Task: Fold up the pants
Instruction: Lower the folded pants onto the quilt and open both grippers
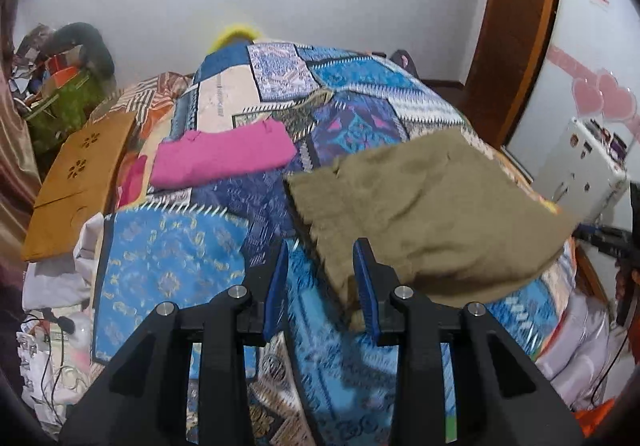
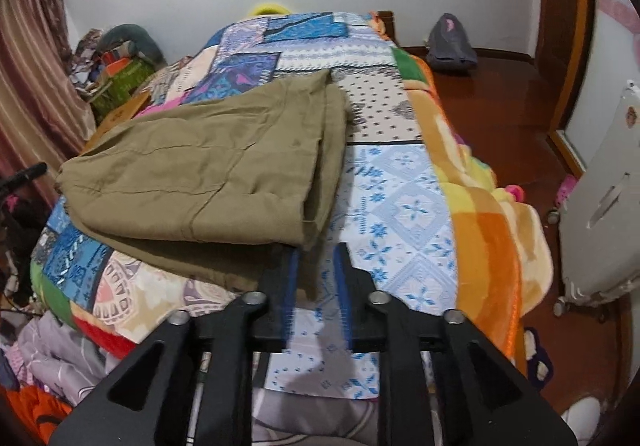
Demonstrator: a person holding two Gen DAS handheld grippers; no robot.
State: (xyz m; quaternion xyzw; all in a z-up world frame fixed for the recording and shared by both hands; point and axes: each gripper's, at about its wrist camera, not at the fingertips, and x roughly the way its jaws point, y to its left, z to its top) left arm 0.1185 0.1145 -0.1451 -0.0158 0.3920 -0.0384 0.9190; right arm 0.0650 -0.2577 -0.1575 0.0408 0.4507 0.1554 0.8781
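Note:
The olive pants (image 1: 432, 206) lie folded into a thick rectangle on the patchwork quilt (image 1: 172, 258). In the left wrist view my left gripper (image 1: 323, 246) is open at their near left corner. Its right pad (image 1: 366, 286) overlaps the cloth's edge, while its left pad stands over bare quilt. In the right wrist view the pants (image 2: 200, 174) fill the left half of the bed. My right gripper (image 2: 319, 250) is open, and the near right corner of the pants hangs loosely between its blue pads, which do not pinch it.
A folded pink garment (image 1: 224, 158) lies farther back on the quilt. A wooden board (image 1: 80, 182) and cluttered boxes sit at the bed's left side. An orange blanket (image 2: 488, 238) drapes the right edge. On the wooden floor to the right are a white suitcase (image 2: 600, 214) and a bag (image 2: 450, 42).

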